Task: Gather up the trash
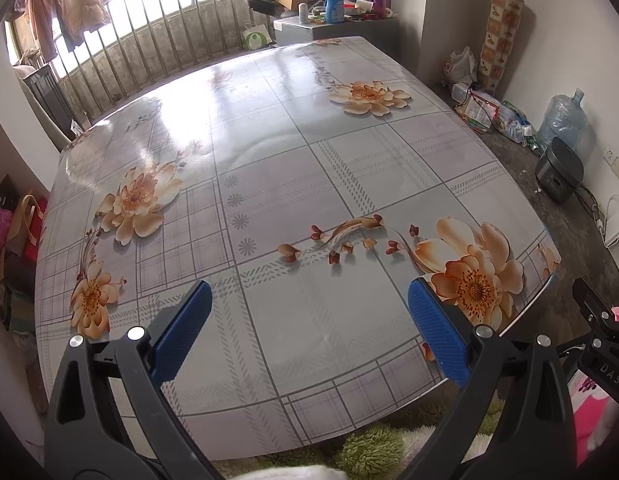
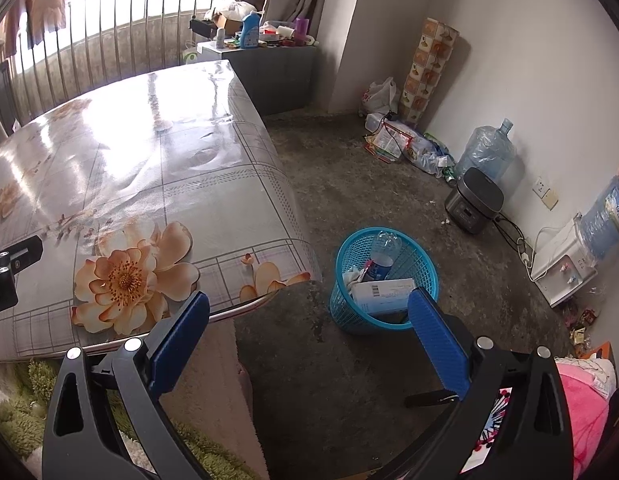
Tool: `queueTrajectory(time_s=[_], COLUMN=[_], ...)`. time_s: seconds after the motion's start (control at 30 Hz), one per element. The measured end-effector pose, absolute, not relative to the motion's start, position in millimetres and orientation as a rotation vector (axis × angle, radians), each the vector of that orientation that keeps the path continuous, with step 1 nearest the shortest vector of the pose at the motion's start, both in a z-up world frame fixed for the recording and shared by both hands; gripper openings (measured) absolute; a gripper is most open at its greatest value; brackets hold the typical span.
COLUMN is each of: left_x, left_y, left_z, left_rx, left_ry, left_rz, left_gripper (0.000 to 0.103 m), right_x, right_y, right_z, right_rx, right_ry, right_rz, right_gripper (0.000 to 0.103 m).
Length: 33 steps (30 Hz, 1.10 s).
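Note:
A blue plastic waste basket (image 2: pixel 349 308) stands on the concrete floor beside the table's near right corner. It holds a clear plastic bottle (image 2: pixel 383 250), a white box with a barcode (image 2: pixel 383 294) and crumpled paper (image 2: pixel 352 276). My right gripper (image 2: pixel 309 328) is open and empty, hovering over the floor just in front of the basket. My left gripper (image 1: pixel 309 320) is open and empty above the near part of the flower-print table (image 1: pixel 269 168), where I see no loose trash. The right gripper's black frame shows at the right edge of the left wrist view (image 1: pixel 601 332).
A cluttered cabinet (image 2: pixel 269 68) stands behind the table. Bags and packets (image 2: pixel 393 140), a water jug (image 2: pixel 485 152), a rice cooker (image 2: pixel 473 200) and a water dispenser (image 2: pixel 569 264) line the right wall. A green shaggy cover (image 2: pixel 21 412) lies below the table's near edge.

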<state>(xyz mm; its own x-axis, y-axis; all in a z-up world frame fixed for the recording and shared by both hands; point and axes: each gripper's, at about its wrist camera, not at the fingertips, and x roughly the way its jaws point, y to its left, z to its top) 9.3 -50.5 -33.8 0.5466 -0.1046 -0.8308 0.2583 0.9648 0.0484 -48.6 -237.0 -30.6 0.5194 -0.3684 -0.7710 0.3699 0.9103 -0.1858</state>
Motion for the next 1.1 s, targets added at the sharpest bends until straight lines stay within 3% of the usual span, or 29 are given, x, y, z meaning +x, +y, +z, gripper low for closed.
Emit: queueTrajectory(time_s=[1.1], left_x=[9.4], left_y=[-48.8], left_z=[-35.1], left_rx=[0.173], left_ry=[0.978], left_rz=[-0.215], left_gripper=[0.094], right_x=[-47.8], right_y=[-236.6], right_z=[-31.0], right_rx=[-0.001], right_ry=[0.926], right_rz=[-0.438], right_gripper=[0.097])
